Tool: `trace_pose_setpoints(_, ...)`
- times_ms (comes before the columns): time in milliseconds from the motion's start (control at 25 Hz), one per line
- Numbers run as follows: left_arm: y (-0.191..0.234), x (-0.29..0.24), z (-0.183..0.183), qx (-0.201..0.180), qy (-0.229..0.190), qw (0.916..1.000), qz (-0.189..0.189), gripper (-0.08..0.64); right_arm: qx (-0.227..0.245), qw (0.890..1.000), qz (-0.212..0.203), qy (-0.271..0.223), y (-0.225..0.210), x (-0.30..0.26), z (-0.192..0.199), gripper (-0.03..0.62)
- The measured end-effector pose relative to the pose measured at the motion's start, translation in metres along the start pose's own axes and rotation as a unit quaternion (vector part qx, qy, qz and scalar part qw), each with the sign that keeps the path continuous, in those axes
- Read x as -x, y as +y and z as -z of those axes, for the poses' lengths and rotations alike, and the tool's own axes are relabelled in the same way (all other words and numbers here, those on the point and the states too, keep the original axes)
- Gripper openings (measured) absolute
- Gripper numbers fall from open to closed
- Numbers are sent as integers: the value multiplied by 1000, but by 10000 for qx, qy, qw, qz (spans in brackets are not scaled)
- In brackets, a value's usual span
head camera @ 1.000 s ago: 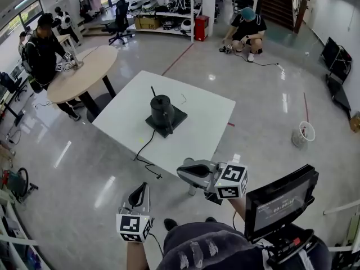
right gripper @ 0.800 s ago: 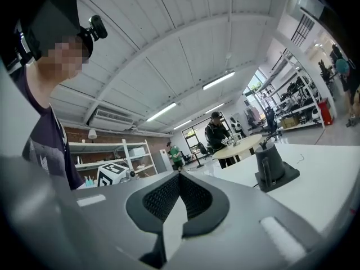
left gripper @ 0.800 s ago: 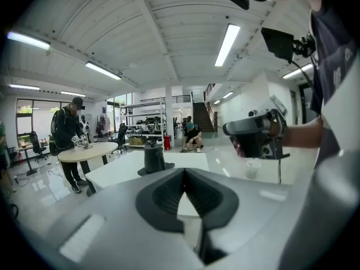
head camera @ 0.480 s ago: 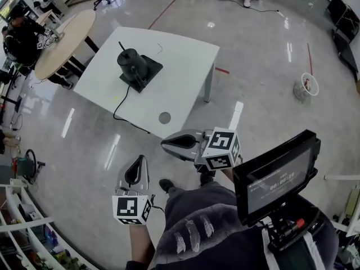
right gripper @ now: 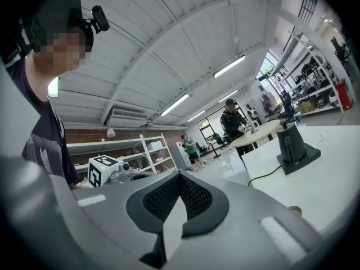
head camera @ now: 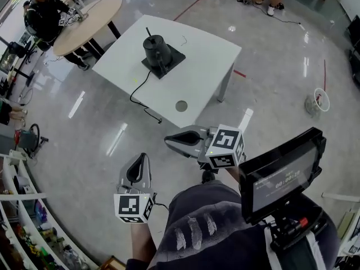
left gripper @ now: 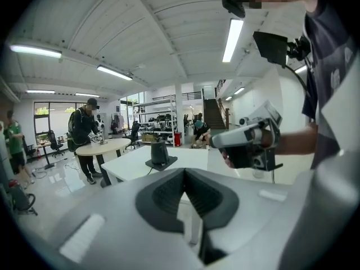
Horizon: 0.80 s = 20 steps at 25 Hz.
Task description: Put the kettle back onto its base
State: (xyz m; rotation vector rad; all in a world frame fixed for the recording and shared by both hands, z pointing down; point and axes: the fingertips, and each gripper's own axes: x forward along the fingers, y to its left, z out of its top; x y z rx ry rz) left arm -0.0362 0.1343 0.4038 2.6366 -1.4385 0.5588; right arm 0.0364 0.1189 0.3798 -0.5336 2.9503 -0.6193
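Black tapered kettle [head camera: 156, 45] with a side handle, upright on its flat square black base [head camera: 176, 57], near the middle of a white, smooth-topped square table [head camera: 211, 52], a little toward 11 o'clock. Thin black cable [head camera: 133, 91] from the base's 7 o'clock corner, curling over the table's edge and hanging below it. Small round grey hole [head camera: 181, 106] in the top, close to the 6 o'clock corner.

Grey moulded left gripper [head camera: 143, 158] low in the head view, pointing to 12 o'clock and tipped slightly downward. Ribbed dark pads [left gripper: 163, 198] meeting at the tip, jaws together, nothing between. Grey moulded right gripper [head camera: 167, 143] just ahead of it, laid across and pointing to 9 o'clock, held level. Jaws likewise pressed together and empty (same ribbed V of dark rubber in the right gripper view). Both over glossy grey floor [head camera: 95, 134], well apart from the table, with the kettle at 11 o'clock from them.

Bare white top on every side of the base, widest toward 3 o'clock. Open floor between the grippers and the table's near corner. Round pale wooden table [head camera: 93, 21] at 10 o'clock, a person in dark clothing [head camera: 42, 16] beside it. White bucket [head camera: 316, 101] on the floor at 3 o'clock.
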Motion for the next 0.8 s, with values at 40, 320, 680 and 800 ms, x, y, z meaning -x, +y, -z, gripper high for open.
trace_pose_setpoints(40,1,6,3,33,-32,10000,-2,2,33,10000,-18,56,6,-4,2,2)
trace_pose_setpoints(320,45,74,33,405,-187,9984,-353,2,315,9978,-291,512,68,-65,26,2)
trace_pose_setpoints(680,87,140,81,786,-290,9947,-601,2,581,9951,-246,766,115,-126,51,2)
trace_pose_setpoints(800,107,146,93,769,-300,9950,-569,2,723,9946,-147,733,115,-151,52,2)
